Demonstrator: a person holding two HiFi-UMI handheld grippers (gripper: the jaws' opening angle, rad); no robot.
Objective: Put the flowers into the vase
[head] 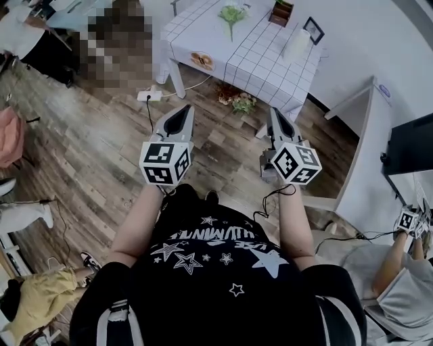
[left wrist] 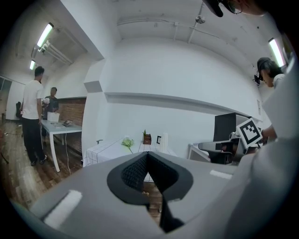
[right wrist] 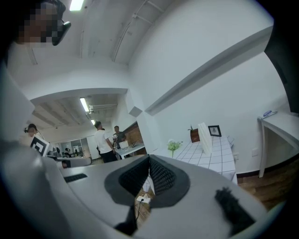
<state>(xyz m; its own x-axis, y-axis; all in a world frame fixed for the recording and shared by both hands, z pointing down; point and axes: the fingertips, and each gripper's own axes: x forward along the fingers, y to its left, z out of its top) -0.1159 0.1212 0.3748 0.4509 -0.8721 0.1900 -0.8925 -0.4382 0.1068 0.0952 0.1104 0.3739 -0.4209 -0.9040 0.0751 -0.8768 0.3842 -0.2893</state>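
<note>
Both jaws: left gripper point(head: 184, 111), right gripper point(head: 276, 115) pressed together, empty.
Flowers point(head: 232, 13): on table point(head: 264, 64), well ahead of jaws (untouched).
Remaining: everything; vase point(head: 295, 46) unfilled.

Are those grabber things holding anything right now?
No. The left gripper and right gripper are both shut and empty; the flowers lie on the table.

An open-plan office or test studio (a workplace, not a home): long fluorescent ceiling tubes point(left wrist: 45, 34), bare white walls point(left wrist: 187, 74), a brown wood-plank floor point(head: 95, 149), a white counter under grid-checked cloth point(head: 264, 61), a plain white desk point(left wrist: 65, 127) and a black monitor point(head: 411, 143).
</note>
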